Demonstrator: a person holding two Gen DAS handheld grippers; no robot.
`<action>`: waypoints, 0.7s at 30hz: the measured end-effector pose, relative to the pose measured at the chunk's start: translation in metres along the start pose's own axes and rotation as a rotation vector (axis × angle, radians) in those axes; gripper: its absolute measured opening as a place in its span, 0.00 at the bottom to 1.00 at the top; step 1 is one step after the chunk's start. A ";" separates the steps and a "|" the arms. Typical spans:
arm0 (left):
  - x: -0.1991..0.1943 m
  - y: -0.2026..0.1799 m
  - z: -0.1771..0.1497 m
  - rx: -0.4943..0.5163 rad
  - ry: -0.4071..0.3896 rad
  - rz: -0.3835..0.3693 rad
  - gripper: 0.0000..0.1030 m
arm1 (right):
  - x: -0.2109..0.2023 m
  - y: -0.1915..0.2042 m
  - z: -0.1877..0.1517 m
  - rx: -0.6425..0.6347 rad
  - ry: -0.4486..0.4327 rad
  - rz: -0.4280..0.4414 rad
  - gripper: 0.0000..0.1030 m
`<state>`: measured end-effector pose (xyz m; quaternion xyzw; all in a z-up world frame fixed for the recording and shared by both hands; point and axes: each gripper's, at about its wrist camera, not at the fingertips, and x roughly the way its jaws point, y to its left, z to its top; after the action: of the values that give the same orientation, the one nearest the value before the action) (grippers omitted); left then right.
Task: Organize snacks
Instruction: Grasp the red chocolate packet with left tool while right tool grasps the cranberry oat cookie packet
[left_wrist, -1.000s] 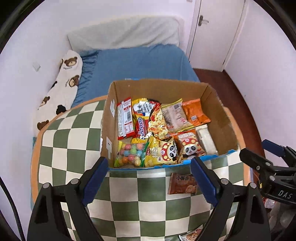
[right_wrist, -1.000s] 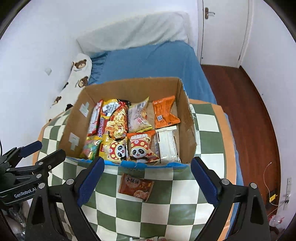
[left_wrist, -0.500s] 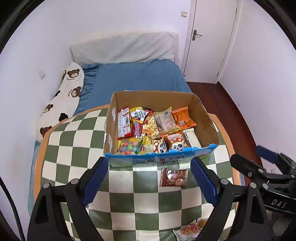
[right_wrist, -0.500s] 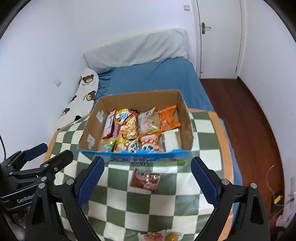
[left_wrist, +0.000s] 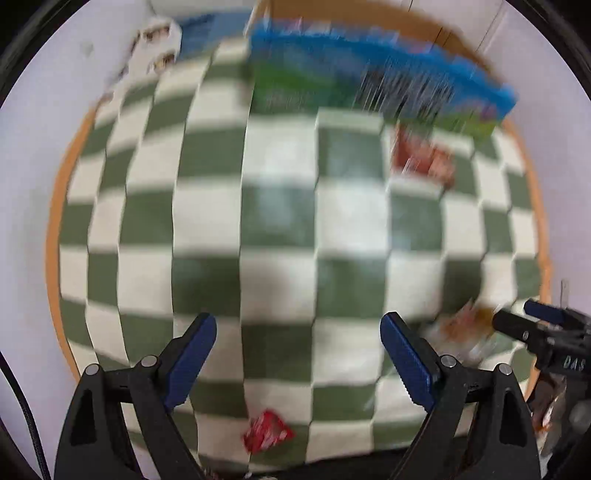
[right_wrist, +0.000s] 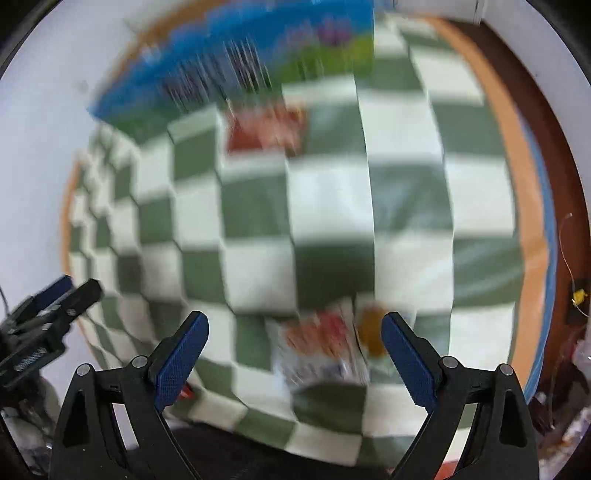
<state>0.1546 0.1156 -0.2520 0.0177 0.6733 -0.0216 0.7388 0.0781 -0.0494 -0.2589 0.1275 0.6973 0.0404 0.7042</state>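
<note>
Both views are heavily motion-blurred. Landmark: the cardboard box with a blue and green printed front wall (left_wrist: 369, 85), standing at the far side of the round table covered by a green and white checked cloth (left_wrist: 280, 229).

Left tongs (left_wrist: 298, 360): blue-padded jaws stand wide apart, nothing between them, pointing down at bare cloth well short of the box. A small red crinkled wrapper (left_wrist: 267, 435) lies on the cloth at the table edge farthest from the box, just below the left tongs.

A reddish-brown flat snack packet (left_wrist: 421, 158) lies on the cloth just in front of the box wall, near its right end.

Right tongs (right_wrist: 295, 356): jaws likewise wide, gripping nothing. Between and just beyond them lies a pale snack packet with red and orange print (right_wrist: 328, 347), on the cloth, well apart from the box; print unreadable in the blur.
</note>
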 end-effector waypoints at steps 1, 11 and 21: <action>0.009 0.005 -0.008 -0.007 0.032 0.003 0.88 | 0.014 -0.002 -0.004 -0.005 0.030 -0.012 0.94; 0.083 0.061 -0.088 -0.172 0.345 -0.071 0.88 | 0.117 0.014 -0.034 -0.126 0.220 -0.138 0.94; 0.151 0.074 -0.136 -0.286 0.540 -0.235 0.83 | 0.141 0.035 -0.037 -0.244 0.214 -0.240 0.94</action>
<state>0.0378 0.1953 -0.4152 -0.1591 0.8385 -0.0063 0.5212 0.0494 0.0220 -0.3873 -0.0478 0.7684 0.0537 0.6360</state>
